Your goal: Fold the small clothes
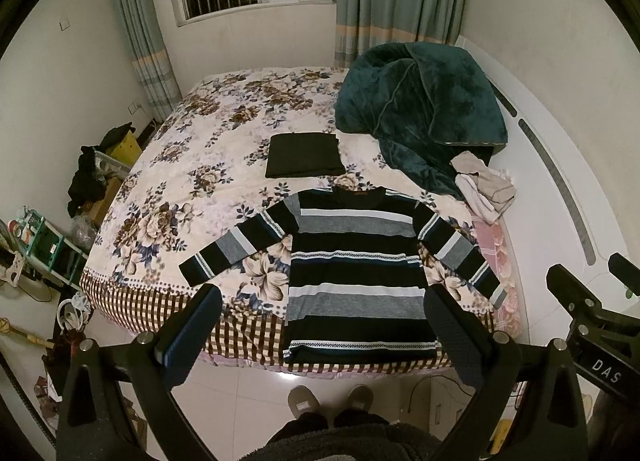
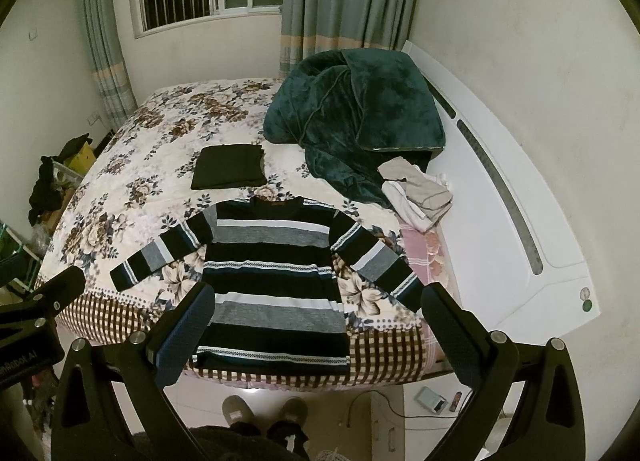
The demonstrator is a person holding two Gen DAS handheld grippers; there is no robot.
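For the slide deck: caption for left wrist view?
Open left gripper above striped sweater spread flat on floral bed.

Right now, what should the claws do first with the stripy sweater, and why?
Probably lower the open left claw to the black, grey and white striped knit sweater and pinch its left sleeve. The sweater lies flat and unfolded on the floral bedspread, and both claws hang empty above it.

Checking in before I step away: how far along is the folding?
Done: one black garment lies folded. In hand: nothing; left gripper and right gripper are open above the flat, unfolded sweater. Left: the sweater and the pale clothes.
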